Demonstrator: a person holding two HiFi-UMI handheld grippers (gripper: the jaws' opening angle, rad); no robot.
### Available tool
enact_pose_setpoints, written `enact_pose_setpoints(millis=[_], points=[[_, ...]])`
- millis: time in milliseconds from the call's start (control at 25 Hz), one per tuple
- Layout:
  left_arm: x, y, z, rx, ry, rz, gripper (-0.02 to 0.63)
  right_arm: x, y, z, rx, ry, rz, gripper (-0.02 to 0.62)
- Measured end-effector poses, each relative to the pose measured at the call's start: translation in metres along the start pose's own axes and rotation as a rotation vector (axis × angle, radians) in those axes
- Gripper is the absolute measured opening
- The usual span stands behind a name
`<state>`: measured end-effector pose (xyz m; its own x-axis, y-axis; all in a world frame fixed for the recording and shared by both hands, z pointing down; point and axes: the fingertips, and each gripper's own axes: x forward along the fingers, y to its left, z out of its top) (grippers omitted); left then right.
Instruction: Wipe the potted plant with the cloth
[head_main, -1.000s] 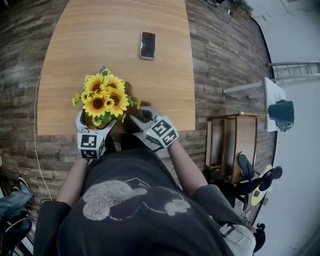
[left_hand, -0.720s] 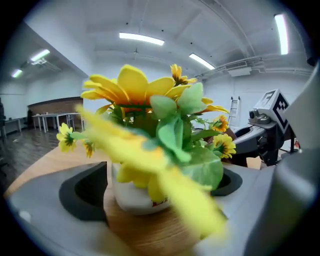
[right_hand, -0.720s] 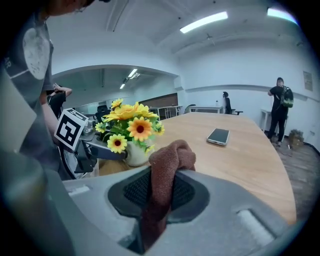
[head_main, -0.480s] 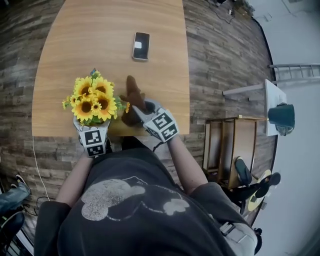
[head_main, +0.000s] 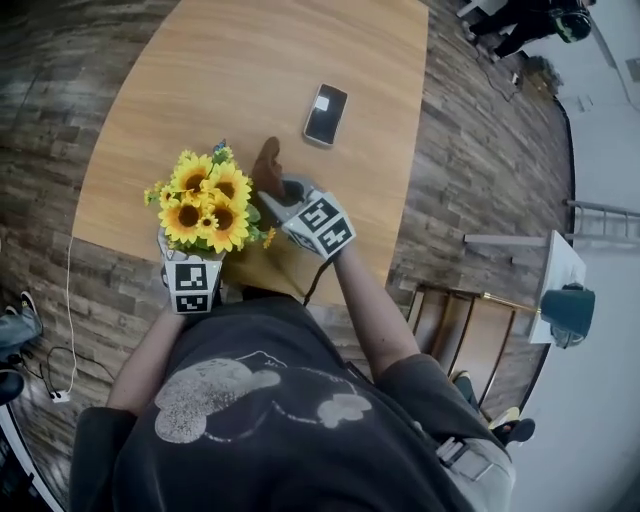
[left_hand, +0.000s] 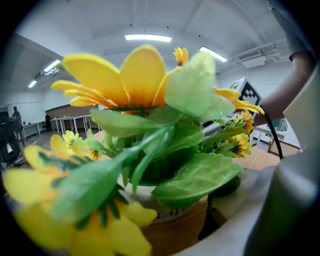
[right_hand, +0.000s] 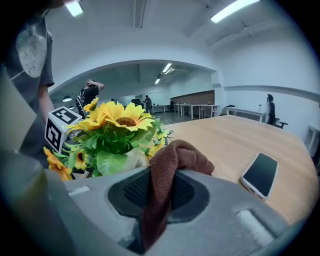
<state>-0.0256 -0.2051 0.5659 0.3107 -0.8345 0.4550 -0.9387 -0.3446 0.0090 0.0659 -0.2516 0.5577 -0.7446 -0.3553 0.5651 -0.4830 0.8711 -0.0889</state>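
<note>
Standing over the near edge of a wooden table (head_main: 250, 70). Close to that edge, upright: a potted plant (head_main: 205, 200) of yellow sunflowers and broad green leaves. Reaching round its pot (left_hand: 172, 232) from the near side with the left gripper (head_main: 192, 258), jaws spread very wide and just now closing a little, with the pot between them. Not seen pressing on it, with a dark gap between the pot's brown side and the right-hand jaw in the left gripper view. Just beside the plant, on its right in the head view: the right gripper (head_main: 283, 192), jaws closed tight on a fold of brown cloth (head_main: 266, 165). Bunched above the jaw tips, with the rest hanging down between the pads in the right gripper view. Whether touching the leaves or only near them, impossible to tell. Farther out on the table, well apart from the plant and beyond the right gripper: a phone (head_main: 326, 113), lying flat with its dark screen up.
</note>
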Motion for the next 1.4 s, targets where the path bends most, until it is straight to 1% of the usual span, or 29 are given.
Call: enact_pose_setpoints(millis=[120, 200, 280, 400, 520, 640, 800, 920, 1040, 1200, 1400], points=[[0.0, 0.001, 0.0, 0.014, -0.01, -0.031, 0.588, 0.021, 0.008, 0.005, -0.046, 0.035, 0.095, 0.055], [0.0, -0.002, 0.0, 0.033, -0.021, -0.069, 0.588, 0.032, 0.013, 0.005, -0.082, 0.049, 0.147, 0.055], [0.002, -0.004, -0.001, 0.06, -0.035, -0.128, 0.588, 0.042, 0.019, 0.007, -0.101, 0.059, 0.199, 0.055], [0.001, -0.009, -0.002, 0.111, -0.047, -0.252, 0.588, 0.055, 0.028, 0.012, -0.109, 0.065, 0.268, 0.055], [0.003, -0.011, -0.001, 0.154, -0.05, -0.343, 0.588, 0.059, 0.029, 0.018, -0.101, 0.041, 0.302, 0.055], [0.004, -0.012, -0.002, 0.181, -0.045, -0.404, 0.588, 0.057, 0.028, 0.017, -0.075, 0.028, 0.331, 0.054], [0.005, -0.016, -0.001, 0.21, -0.049, -0.47, 0.588, 0.044, 0.03, 0.009, -0.038, 0.034, 0.37, 0.054], [0.007, -0.015, -0.001, 0.224, -0.054, -0.502, 0.589, 0.033, 0.034, 0.004, -0.016, 0.045, 0.374, 0.054], [0.007, -0.015, -0.001, 0.231, -0.058, -0.529, 0.591, 0.023, 0.042, -0.006, 0.0, 0.058, 0.353, 0.054], [0.009, -0.017, -0.001, 0.235, -0.065, -0.56, 0.591, 0.012, 0.052, -0.02, 0.03, 0.063, 0.281, 0.054], [0.015, -0.011, -0.001, 0.215, -0.061, -0.599, 0.597, 0.008, 0.067, -0.032, 0.078, 0.076, 0.206, 0.055]])
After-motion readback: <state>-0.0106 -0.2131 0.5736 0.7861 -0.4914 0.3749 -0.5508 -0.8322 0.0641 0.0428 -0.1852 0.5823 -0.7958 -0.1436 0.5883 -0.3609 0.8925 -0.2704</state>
